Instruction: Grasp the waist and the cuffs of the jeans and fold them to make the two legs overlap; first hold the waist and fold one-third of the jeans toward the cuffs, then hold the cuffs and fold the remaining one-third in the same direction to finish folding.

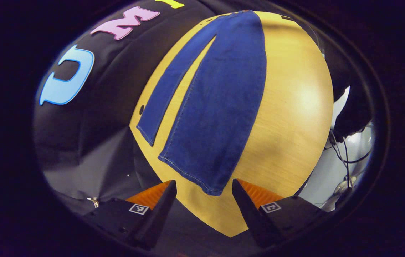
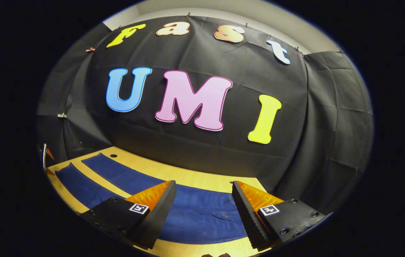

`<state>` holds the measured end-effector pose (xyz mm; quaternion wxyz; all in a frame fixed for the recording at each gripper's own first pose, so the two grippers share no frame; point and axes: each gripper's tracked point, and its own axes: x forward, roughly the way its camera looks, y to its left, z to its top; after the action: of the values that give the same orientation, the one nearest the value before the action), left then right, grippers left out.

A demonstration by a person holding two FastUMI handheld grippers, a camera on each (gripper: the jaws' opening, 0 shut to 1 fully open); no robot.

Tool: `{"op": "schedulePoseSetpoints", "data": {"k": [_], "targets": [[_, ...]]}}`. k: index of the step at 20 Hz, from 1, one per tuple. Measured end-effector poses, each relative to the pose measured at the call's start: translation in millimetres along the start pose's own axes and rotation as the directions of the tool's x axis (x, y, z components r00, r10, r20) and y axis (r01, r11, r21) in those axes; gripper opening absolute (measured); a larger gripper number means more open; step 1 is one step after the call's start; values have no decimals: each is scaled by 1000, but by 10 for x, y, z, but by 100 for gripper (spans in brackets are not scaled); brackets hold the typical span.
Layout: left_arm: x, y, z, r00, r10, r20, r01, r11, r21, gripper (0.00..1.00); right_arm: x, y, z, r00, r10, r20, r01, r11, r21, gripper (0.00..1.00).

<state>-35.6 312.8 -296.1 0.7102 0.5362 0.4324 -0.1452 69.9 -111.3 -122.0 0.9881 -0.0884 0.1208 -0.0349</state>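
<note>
No fold made yet: jeans (image 1: 216, 107) lie flat on the wooden table (image 1: 295, 107), legs apart. Left gripper (image 1: 204, 185) gapes empty by the near cuff (image 1: 191, 171); right gripper (image 2: 204, 187) spread, empty, over the waist (image 2: 202, 217).

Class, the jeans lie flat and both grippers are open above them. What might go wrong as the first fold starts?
1. The near cuff lies close to the table edge; a tug by the left gripper could drag it off.
2. The legs lie splayed apart, so they may not overlap squarely.
3. The right gripper hovers over the waist; it might pinch one layer only.
</note>
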Motion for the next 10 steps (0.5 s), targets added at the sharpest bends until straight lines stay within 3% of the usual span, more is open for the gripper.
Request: {"op": "schedulePoseSetpoints", "data": {"k": [3, 4, 6, 9, 10], "targets": [[108, -6, -79, 1000, -14, -23, 16, 994, 106, 98, 18, -105, -151, 999, -23, -27, 22, 1000, -10, 96], [143, 40, -48, 1000, -9, -10, 10, 991, 133, 93, 31, -147, -198, 999, -30, -30, 30, 999, -18, 96], [253, 94, -27, 1000, -24, -6, 25, 990, 139, 91, 52, -244, -304, 998, -48, -40, 46, 998, -37, 96], [402, 171, 22, 999, -35, -5, 35, 993, 117, 70, 115, -404, -496, 995, -76, -68, 73, 996, -50, 96], [451, 209, 50, 1000, -29, -2, 29, 992, 120, 58, 145, -476, -525, 993, -89, -74, 85, 995, -56, 96]]}}
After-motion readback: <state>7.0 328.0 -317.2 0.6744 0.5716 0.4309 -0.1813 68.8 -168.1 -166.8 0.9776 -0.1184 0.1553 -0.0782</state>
